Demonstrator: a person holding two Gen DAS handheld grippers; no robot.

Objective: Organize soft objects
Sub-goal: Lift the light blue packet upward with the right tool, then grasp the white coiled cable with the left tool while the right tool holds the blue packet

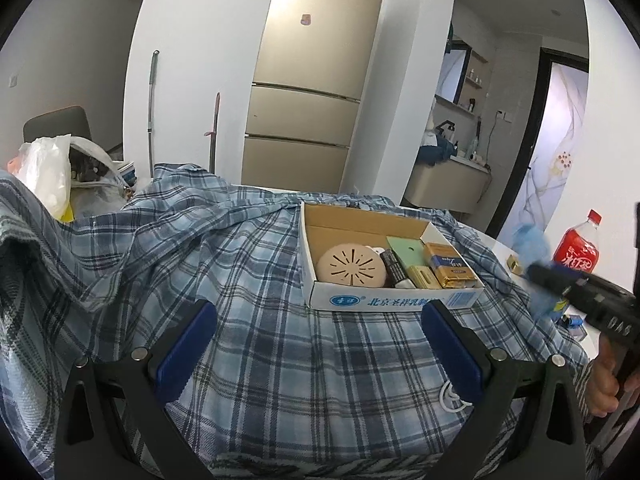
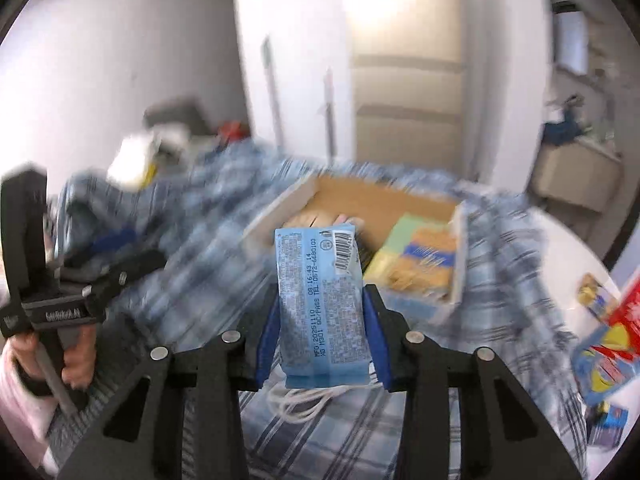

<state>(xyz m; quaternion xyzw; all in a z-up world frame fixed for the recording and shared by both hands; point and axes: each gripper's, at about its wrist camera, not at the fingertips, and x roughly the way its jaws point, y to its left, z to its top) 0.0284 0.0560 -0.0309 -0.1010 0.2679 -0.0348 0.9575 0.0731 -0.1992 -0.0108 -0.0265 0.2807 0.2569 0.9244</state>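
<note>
My right gripper (image 2: 323,300) is shut on a light blue soft packet (image 2: 316,264) with printed text and a barcode, held upright above the plaid cloth (image 2: 352,432), near the front of an open cardboard box (image 2: 280,208). In the left wrist view the same packet (image 1: 530,242) shows blurred at the right edge. My left gripper (image 1: 318,312) stands open low over the plaid cloth (image 1: 240,248), nothing between its blue pads, just before the box (image 1: 384,304). The box holds a round beige disc (image 1: 352,266), a dark tube and yellow cartons (image 1: 448,264).
A red soda bottle (image 1: 578,252) stands on the white table at the right, with bright snack packets (image 2: 600,344) near it. Plastic bags (image 1: 48,172) lie at the far left. A white cord (image 2: 296,400) lies on the cloth. A tall fridge (image 1: 308,80) stands behind.
</note>
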